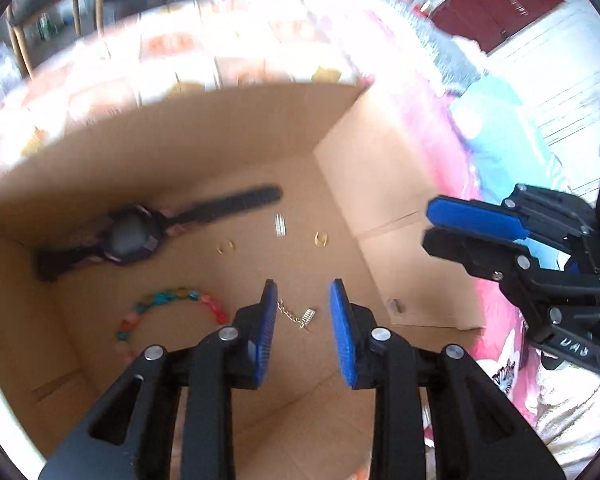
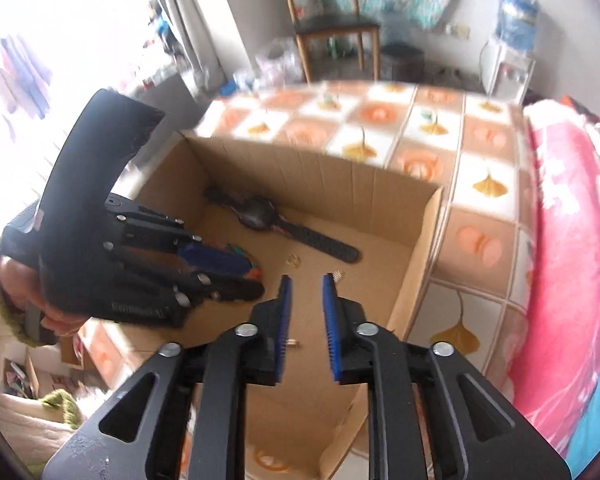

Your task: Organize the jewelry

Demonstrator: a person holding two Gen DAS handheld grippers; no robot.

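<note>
So both grippers are hanging over one open cardboard box [image 1: 380, 184] sitting on a bed with a checkered quilt [image 2: 380, 120] of orange and ginkgo-leaf squares. The left gripper [image 1: 303, 300] has its two blue-padded fingers [image 1: 342, 332] a little way apart with nothing between them, just pointing down into the box. Right below it on the box floor is one short gold chain [image 1: 296, 314] with a small silver clasp bit. Left of that, one curved bracelet of multicoloured beads [image 1: 172, 304]. Further in: two small gold rings, one [image 1: 225, 246] and another [image 1: 321, 239], plus one little silver clip-looking piece [image 1: 280, 225] between them, too small to name properly. At the back lies one black wristwatch [image 1: 134, 236], strap stretched out flat. The right gripper [image 2: 306, 280] is also slightly open and empty, hovering over the box's near right side. Beyond the bed there's one wooden chair [image 2: 332, 28] against the wall.
</note>
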